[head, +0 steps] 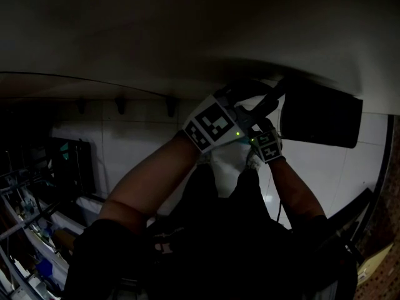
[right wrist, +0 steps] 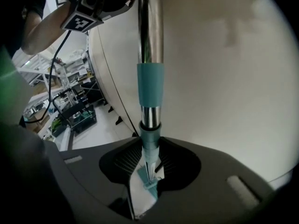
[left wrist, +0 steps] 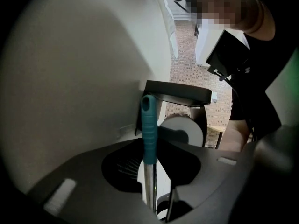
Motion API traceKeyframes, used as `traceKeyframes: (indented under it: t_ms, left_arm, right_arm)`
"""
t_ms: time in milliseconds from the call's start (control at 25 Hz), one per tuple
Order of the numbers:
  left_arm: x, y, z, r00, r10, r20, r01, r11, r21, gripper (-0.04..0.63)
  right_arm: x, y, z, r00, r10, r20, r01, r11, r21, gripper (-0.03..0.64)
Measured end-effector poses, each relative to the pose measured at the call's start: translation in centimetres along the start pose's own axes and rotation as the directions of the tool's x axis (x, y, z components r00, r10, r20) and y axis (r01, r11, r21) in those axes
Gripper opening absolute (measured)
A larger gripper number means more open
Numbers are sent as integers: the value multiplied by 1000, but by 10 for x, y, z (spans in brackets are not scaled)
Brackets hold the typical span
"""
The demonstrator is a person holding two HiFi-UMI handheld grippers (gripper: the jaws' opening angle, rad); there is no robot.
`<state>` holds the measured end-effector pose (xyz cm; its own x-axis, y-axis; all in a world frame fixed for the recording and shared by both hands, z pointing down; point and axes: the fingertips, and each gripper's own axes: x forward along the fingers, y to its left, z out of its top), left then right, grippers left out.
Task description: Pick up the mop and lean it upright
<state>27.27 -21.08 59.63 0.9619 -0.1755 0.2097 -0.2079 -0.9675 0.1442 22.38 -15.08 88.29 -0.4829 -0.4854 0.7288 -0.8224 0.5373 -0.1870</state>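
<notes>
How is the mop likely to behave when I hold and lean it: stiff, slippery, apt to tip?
The mop pole looks like polished metal: probably stiff, yet slippery in the left gripper. Its teal grip would likely slide less. Long and thin, it may tip once leaned on the curved white surface.

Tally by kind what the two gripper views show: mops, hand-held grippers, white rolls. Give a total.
mop: 1
left hand-held gripper and right hand-held gripper: 2
white roll: 1
Total: 4
</notes>
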Motion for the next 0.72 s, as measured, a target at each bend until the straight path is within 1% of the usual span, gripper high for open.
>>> traceKeyframes:
  t_ms: [160,320,400,520,640,720]
  left_arm:
    - [9,-2,1,1000,-16,-15,16,1000,3,98]
    - [15,-4,-1,1000,-18,-13,17,1000,-22,98]
    - [15,-2,-3,1000,-20,-19,19,999,-39,101]
    - [12,-2,-4,999,-19,-44,18,999,-30,104]
    - [2,-2,-3,999,0,-50,-1,999,-34,139]
    - [-10,1,0,998,24,-50,-26,999,-35,157]
  right_arm:
    - [-3,-4,-2,1000,-13,-14,13,1000,9,130]
    - [-5,-10,-11,998,-31,-47,31,999,14,138]
    - [-6,-12,-17,998,-32,-62,34,999,27,167]
    - [-14,-15,-21,997,-41,-72,45,997,58,193]
    - [-29,-14,-22,996,-56,-66,60,996,60,204]
    - [-39,-9,-20,997,-46,-62,50,997,57,202]
